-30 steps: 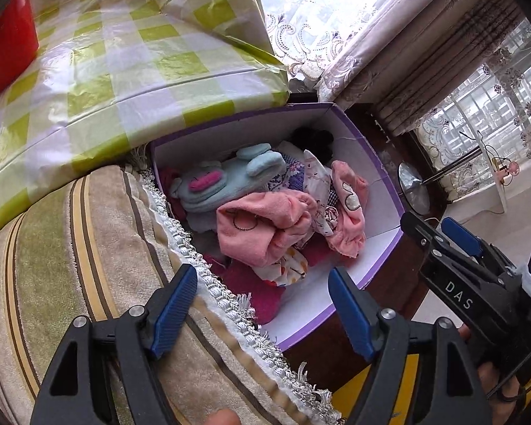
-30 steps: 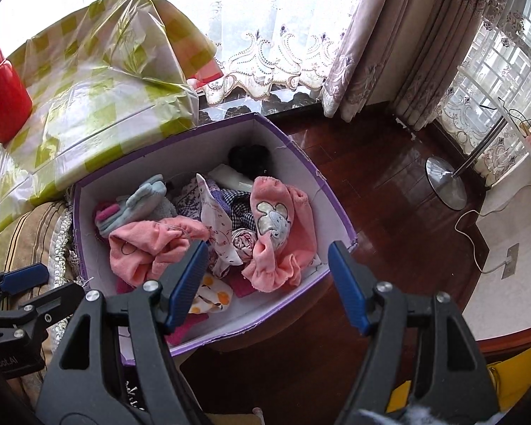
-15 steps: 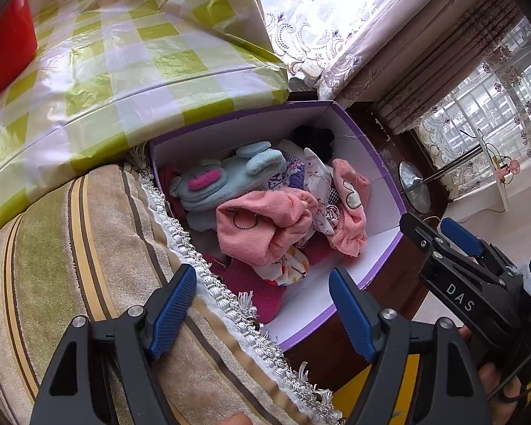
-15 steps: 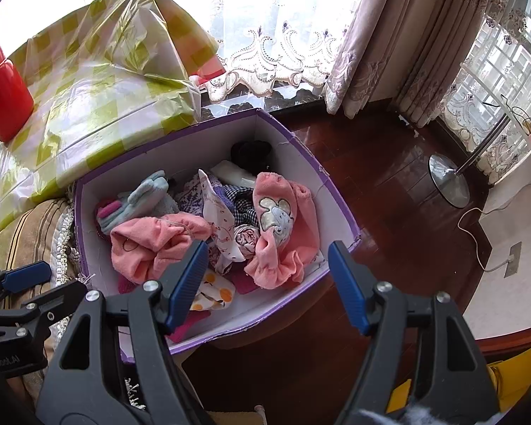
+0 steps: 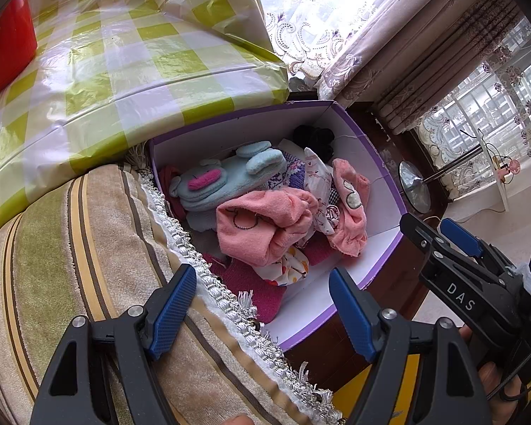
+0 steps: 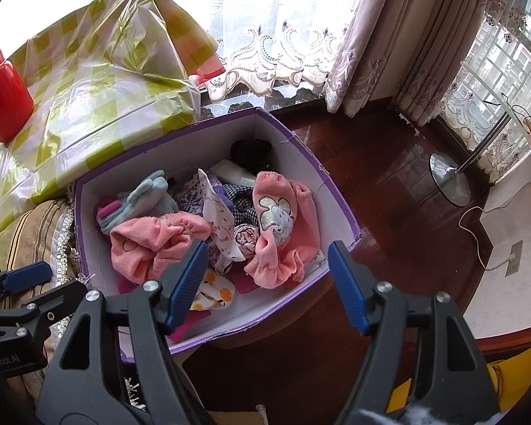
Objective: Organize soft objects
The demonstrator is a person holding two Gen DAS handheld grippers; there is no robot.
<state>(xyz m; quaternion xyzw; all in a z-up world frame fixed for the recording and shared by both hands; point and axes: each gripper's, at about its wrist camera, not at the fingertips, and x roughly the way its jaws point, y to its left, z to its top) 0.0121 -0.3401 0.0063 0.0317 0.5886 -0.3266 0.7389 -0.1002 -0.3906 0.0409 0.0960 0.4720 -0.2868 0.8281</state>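
Left gripper (image 5: 262,304) spread wide, holds nothing, hangs over striped cushion (image 5: 70,248). Purple box (image 6: 336,194) just ahead, between both grippers. Blue plush toy (image 5: 226,180) far-left inside, pink cloth (image 6: 152,241) close to right gripper's left finger, pink sock (image 6: 279,226) straight ahead. Right gripper (image 6: 267,283) spread wide, empty, above box's near edge. Clothes jumbled, none sorted yet. Nearly all work left, looks like.

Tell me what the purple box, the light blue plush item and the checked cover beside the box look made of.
Purple box: likely cardboard, matte white inside; its rim is frayed and creased.
Light blue plush item: fleece-like fabric, fuzzy nap, pink fuzzy patch.
Checked cover: probably thin plastic film, glossy, with sharp crinkles and glare.
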